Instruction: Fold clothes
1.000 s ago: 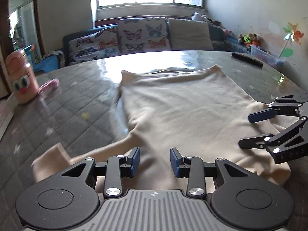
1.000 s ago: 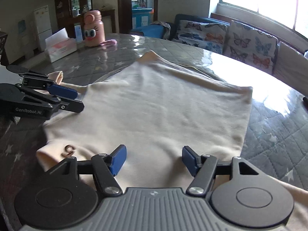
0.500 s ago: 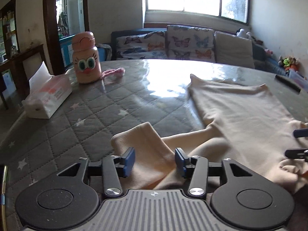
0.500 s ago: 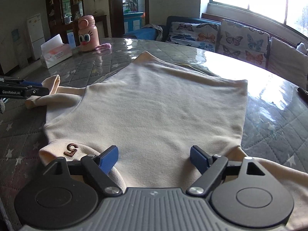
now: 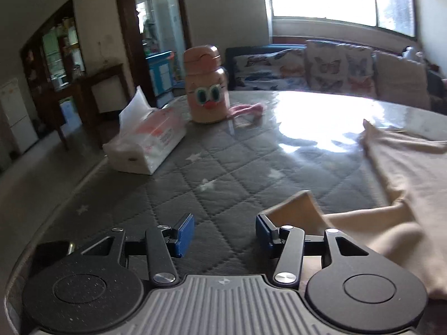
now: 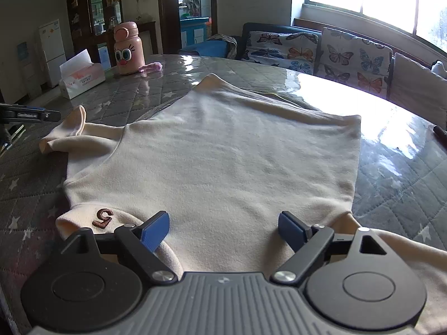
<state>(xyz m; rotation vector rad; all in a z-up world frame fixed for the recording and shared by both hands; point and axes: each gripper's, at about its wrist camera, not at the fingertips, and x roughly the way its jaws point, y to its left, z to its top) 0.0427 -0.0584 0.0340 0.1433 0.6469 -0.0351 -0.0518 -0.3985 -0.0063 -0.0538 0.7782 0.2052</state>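
A cream sweater (image 6: 237,150) lies spread flat on the grey quilted table, with a brown "5" (image 6: 104,217) on its near collar. Its left sleeve end (image 6: 67,131) curls up at the left. My right gripper (image 6: 223,227) is open and empty, low over the near collar edge. My left gripper (image 5: 225,230) is open and empty over bare table, with the sleeve cuff (image 5: 296,209) just beside its right fingertip. The left gripper's tip also shows in the right wrist view (image 6: 33,115), left of the sleeve.
A pink cartoon bottle (image 5: 206,86) and a tissue box (image 5: 145,142) stand at the table's far left, with a pink cloth (image 5: 245,110) beside the bottle. A dark pen (image 6: 440,134) lies at the right. The table edge (image 5: 64,198) curves close on the left. A sofa stands behind.
My left gripper has swung left, from over the sweater body to the sleeve cuff and the bare table beyond it, and opened wider. My right gripper has also opened wider and stayed over the collar.
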